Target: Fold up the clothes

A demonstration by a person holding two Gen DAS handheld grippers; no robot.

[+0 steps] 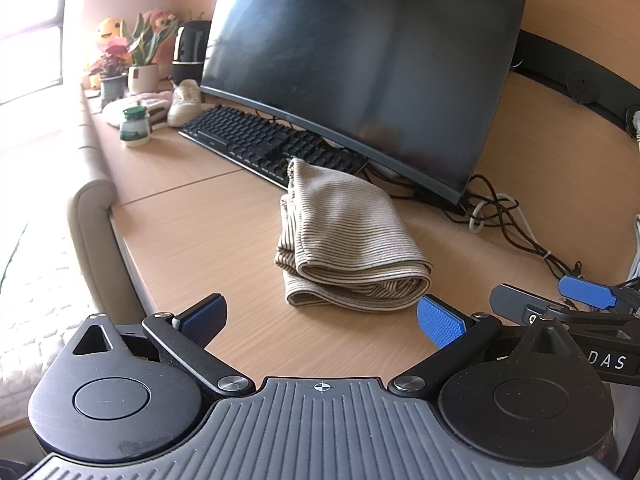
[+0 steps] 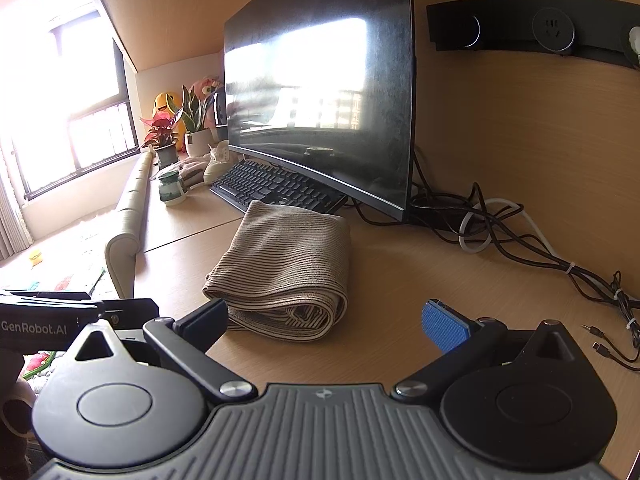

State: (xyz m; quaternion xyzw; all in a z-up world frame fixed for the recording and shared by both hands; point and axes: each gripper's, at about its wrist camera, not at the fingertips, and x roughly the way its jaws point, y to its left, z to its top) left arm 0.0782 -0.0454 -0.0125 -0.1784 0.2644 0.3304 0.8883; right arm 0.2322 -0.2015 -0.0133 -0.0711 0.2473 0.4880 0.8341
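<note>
Garment: a beige striped knit (image 1: 348, 240), folded into a thick bundle, lies on the wooden desk (image 1: 192, 232) in front of the keyboard (image 1: 256, 140) and the curved monitor (image 1: 360, 72).
Left gripper (image 1: 320, 316): fingers spread wide, nothing between them; the bundle sits at 12 o'clock, just past the tips, apart from both pads.
Right gripper (image 2: 324, 320): fingers also spread wide and bare; the bundle (image 2: 284, 264) lies toward 11 o'clock, its rolled edge near the left finger (image 2: 208, 320); whether they touch I cannot tell.
Left view only: the right gripper's blue pad at 3 o'clock.
Right view only: loose plugs (image 2: 596, 338) at 3 o'clock, window (image 2: 72, 120) at 10 o'clock.
Both views: green-lidded jar (image 1: 135, 126), potted plants (image 2: 164, 136), tangled cables (image 2: 500, 232).
</note>
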